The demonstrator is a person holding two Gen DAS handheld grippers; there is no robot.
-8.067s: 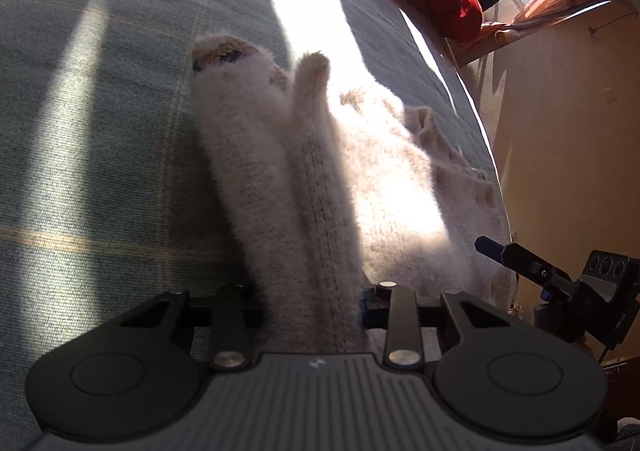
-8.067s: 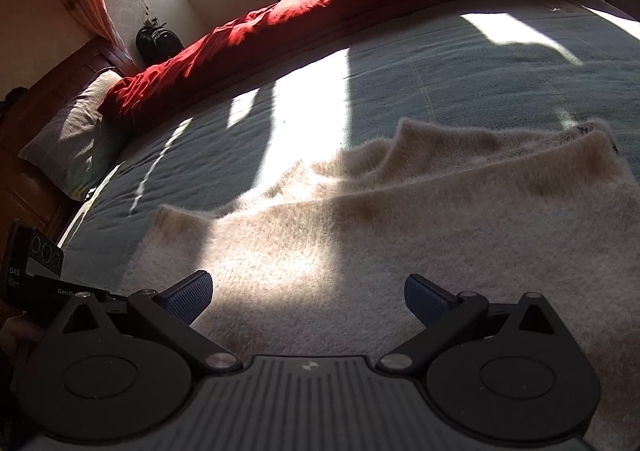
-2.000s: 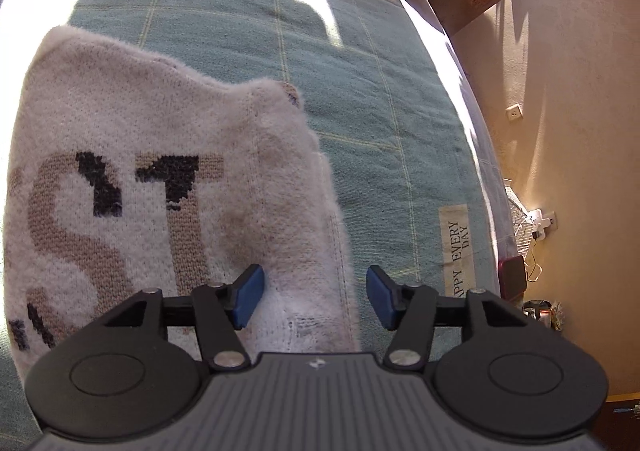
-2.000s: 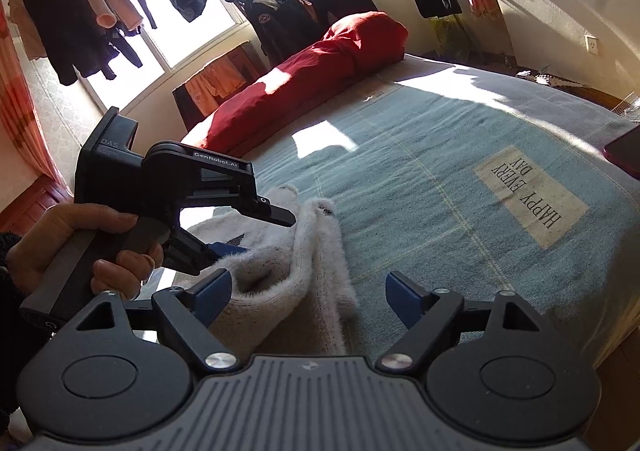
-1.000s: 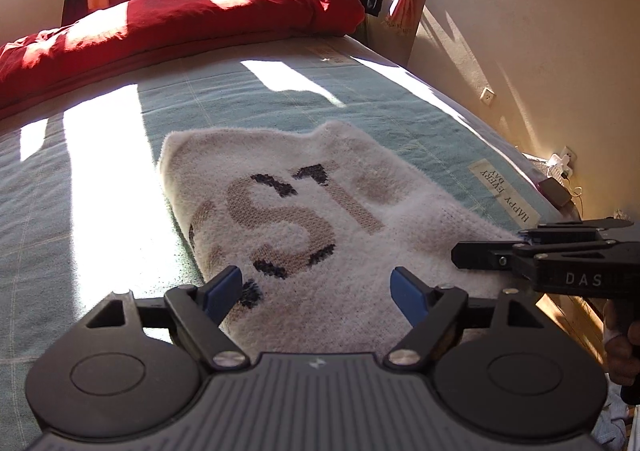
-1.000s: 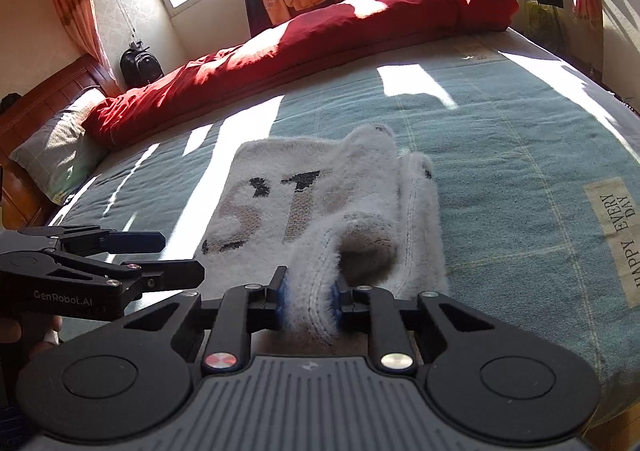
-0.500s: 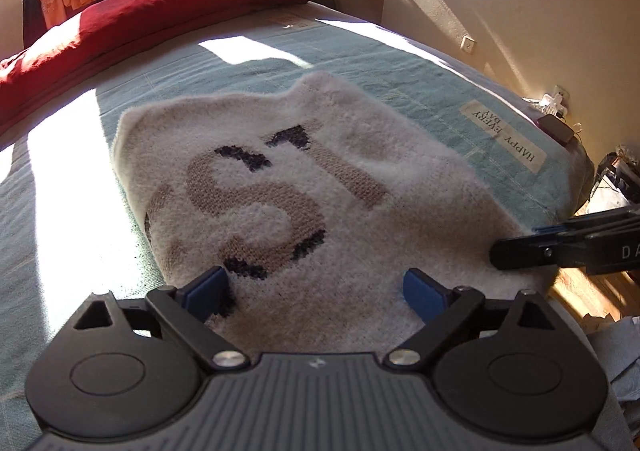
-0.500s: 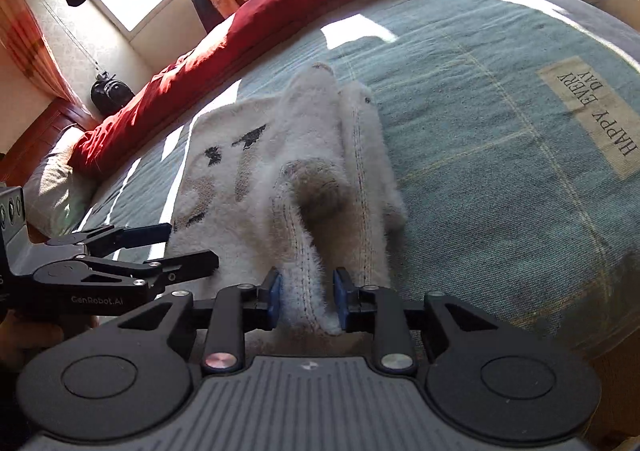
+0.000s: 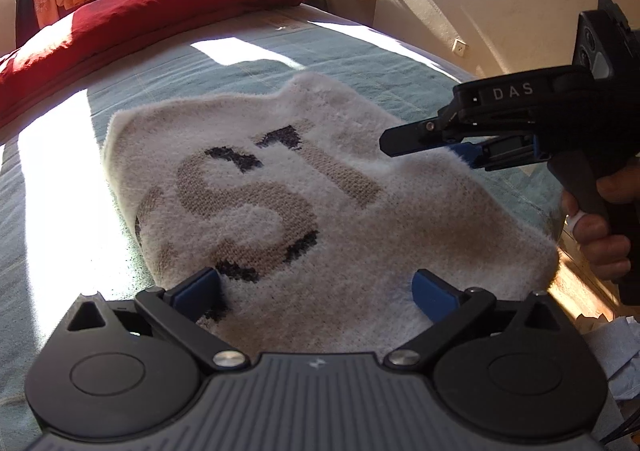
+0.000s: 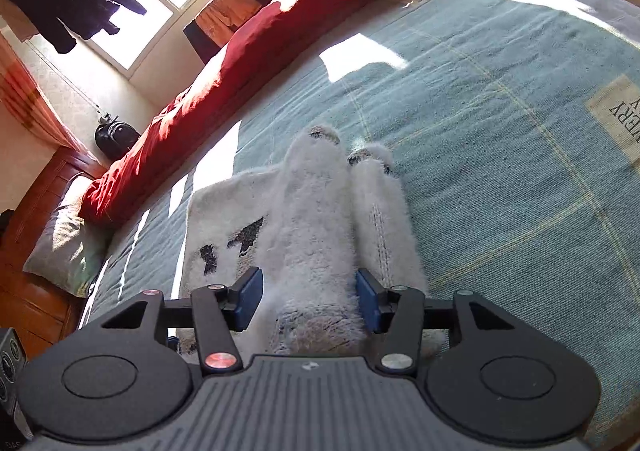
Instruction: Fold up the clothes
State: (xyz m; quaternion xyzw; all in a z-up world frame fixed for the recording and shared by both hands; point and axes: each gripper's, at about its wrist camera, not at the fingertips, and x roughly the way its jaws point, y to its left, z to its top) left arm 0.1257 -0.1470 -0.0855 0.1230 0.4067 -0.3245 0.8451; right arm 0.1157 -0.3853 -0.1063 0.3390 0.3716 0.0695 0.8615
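Fluffy white sweater, knitted with brown and black letters, lies folded at the middle of the frame on a teal bedspread. Behind it, upper left, runs a red duvet. The left gripper hangs over the near hem, jaws spread wide, pads clear of the knit. The right gripper has just been opening; a sleeve sits loosely between its pads, a hand on its grip.
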